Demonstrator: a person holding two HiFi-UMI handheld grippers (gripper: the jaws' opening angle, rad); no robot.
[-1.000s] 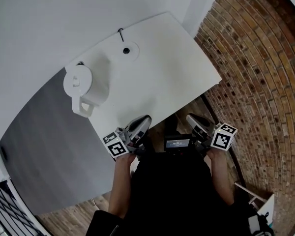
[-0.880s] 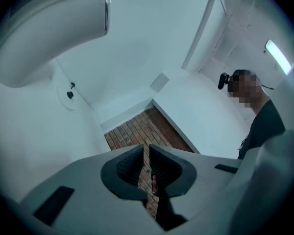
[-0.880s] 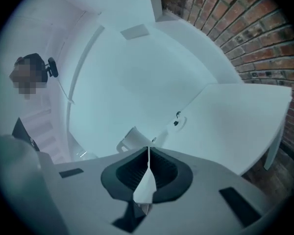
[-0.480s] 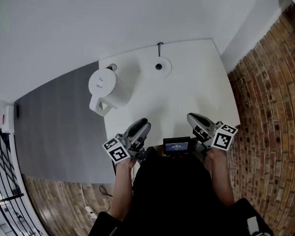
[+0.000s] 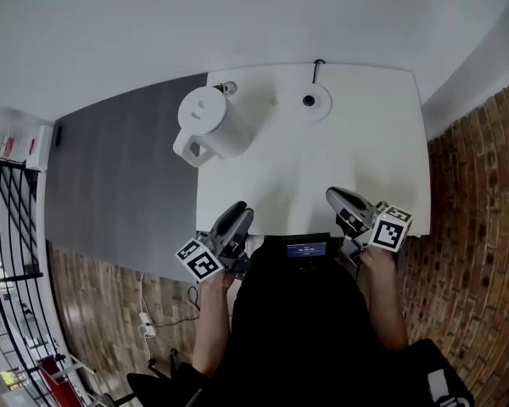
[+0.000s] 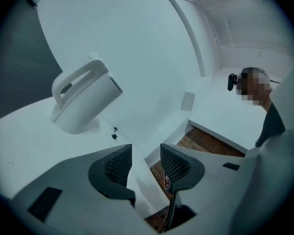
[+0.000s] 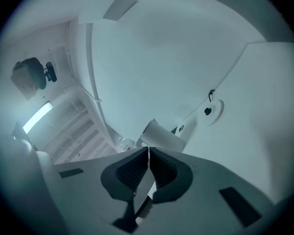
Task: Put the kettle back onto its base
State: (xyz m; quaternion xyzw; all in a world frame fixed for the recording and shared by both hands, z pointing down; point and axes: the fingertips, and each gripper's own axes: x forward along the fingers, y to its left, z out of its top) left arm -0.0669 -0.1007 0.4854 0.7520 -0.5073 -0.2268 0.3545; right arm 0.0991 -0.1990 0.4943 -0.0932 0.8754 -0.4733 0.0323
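A white kettle [image 5: 210, 124] stands on the white table [image 5: 390, 159] near its far left corner, handle toward the left edge. Its round white base [image 5: 310, 100] lies apart to the right, with a cord running off the far edge. My left gripper [image 5: 240, 213] hovers at the near edge; its jaws have just been opening and stand open with nothing between them [image 6: 146, 161]. From it the kettle [image 6: 83, 99] shows ahead to the left. My right gripper [image 5: 332, 195] is shut on nothing [image 7: 148, 156]; ahead of it show the kettle [image 7: 161, 135] and the base [image 7: 209, 110].
A grey floor strip [image 5: 119, 185] runs along the table's left side, with a black railing [image 5: 8, 219] beyond. Brickwork [image 5: 479, 185] lies to the right. A small device with a screen [image 5: 306, 248] sits on the person's chest between the grippers.
The head view has swung round, so the table now lies straight ahead. Kettle and base keep their places on it. Both grippers stay by the near edge.
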